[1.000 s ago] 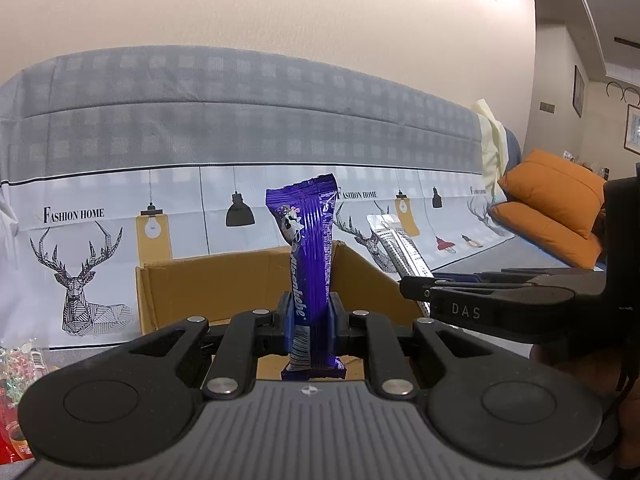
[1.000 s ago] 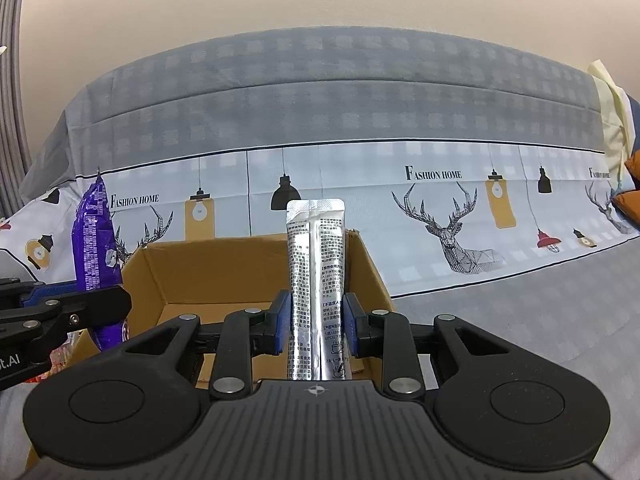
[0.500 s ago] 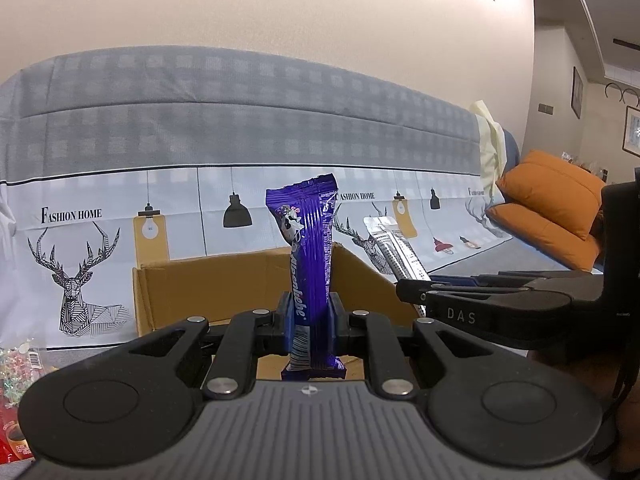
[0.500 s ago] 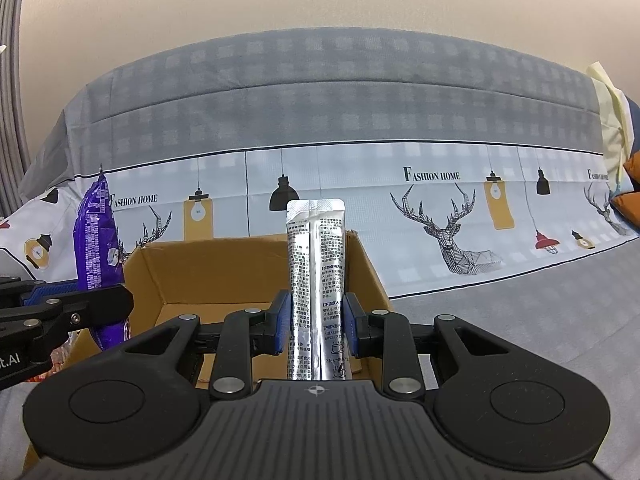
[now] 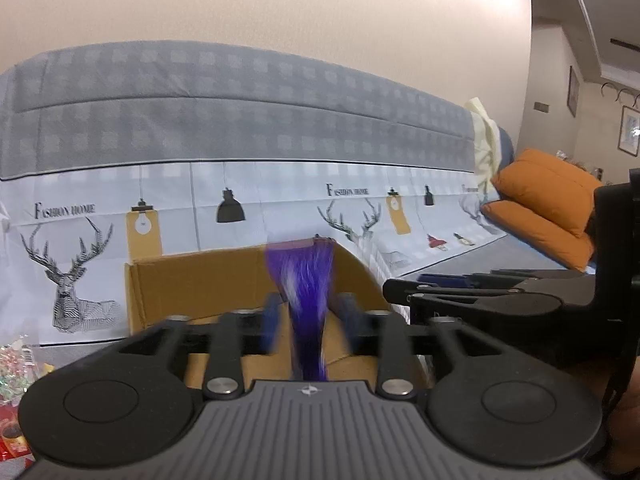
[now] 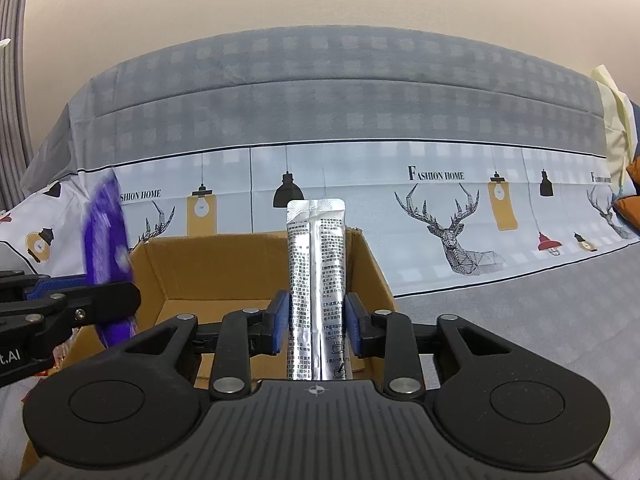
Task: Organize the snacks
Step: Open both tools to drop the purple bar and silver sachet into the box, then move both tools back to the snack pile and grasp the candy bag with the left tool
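Note:
An open cardboard box (image 5: 200, 280) sits on the sofa seat ahead of both grippers. My left gripper (image 5: 308, 320) hangs over it with its jaws opening. The purple snack bar (image 5: 304, 280) is a blurred streak between the parted pads, touching neither. In the right wrist view the same bar (image 6: 106, 232) blurs above the left gripper (image 6: 120, 296) at the box's (image 6: 224, 268) left wall. My right gripper (image 6: 316, 320) holds a silver sachet (image 6: 316, 248) upright over the box; its jaws are beginning to open, and the pads still touch the sachet's edges.
A grey cover printed with deer and lamps (image 6: 440, 208) drapes the sofa back behind the box. Orange cushions (image 5: 548, 200) lie at the far right. Several colourful snack packets (image 5: 16, 364) lie on the seat left of the box.
The left jaws have spread and the purple bar has slipped lower between them, now blurred. The silver sachet stays upright in the right gripper. Neither hand has shifted.

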The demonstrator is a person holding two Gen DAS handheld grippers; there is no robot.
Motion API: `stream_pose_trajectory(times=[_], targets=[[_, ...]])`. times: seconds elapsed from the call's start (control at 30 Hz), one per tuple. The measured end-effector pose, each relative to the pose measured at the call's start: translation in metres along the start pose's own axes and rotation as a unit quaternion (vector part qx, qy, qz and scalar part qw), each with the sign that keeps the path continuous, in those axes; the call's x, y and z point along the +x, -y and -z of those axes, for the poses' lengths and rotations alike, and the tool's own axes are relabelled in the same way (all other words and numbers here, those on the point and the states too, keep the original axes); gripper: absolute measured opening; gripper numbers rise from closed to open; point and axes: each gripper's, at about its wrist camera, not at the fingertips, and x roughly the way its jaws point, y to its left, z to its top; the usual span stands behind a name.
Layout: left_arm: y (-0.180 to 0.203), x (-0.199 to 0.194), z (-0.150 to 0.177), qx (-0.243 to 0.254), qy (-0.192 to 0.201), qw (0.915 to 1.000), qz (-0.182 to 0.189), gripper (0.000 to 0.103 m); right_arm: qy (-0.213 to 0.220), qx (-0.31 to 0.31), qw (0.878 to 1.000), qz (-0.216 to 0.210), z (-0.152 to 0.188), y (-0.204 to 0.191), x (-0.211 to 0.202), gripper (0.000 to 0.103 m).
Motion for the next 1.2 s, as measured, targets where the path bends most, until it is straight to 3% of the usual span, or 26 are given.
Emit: stream_pose_trajectory(times=[0.07,0.13,0.47,0.6,0.73,0.87,1.0,1.2], targets=[[0.000,-0.001,0.000,-0.001,0.000,1.0000,0.000,0.048,-0.001,-0.002,1.000,0.003,0.000,-0.001,0.001,0.047],[0.000,-0.001,0.001,-0.002,0.000,1.0000,-0.001,0.048,0.001,-0.004,1.000,0.006,0.000,-0.001,0.001,0.050],[-0.009,-0.006,-0.002,-0.004,0.003,0.9999,-0.010,0.048,0.003,-0.014,1.000,0.005,-0.002,-0.010,0.003,0.050],[-0.020,-0.010,-0.002,-0.009,0.000,0.9997,-0.021,0.038,0.008,-0.016,1.000,-0.003,-0.002,-0.020,0.004,0.049],[-0.038,-0.019,-0.004,-0.020,0.001,0.9989,-0.042,0.025,0.013,-0.018,1.000,-0.021,-0.004,-0.034,0.004,0.042],[-0.061,-0.033,-0.006,-0.030,-0.005,0.9968,-0.073,0.021,0.025,-0.023,0.998,-0.045,-0.005,-0.055,0.000,0.031],[-0.093,-0.054,-0.011,-0.050,-0.016,0.9953,-0.082,0.020,0.041,-0.027,0.996,-0.078,-0.006,-0.078,-0.008,0.024],[-0.140,-0.078,-0.016,-0.007,-0.025,0.9925,-0.120,0.020,0.065,-0.052,0.985,-0.148,-0.004,-0.123,-0.025,0.021]])
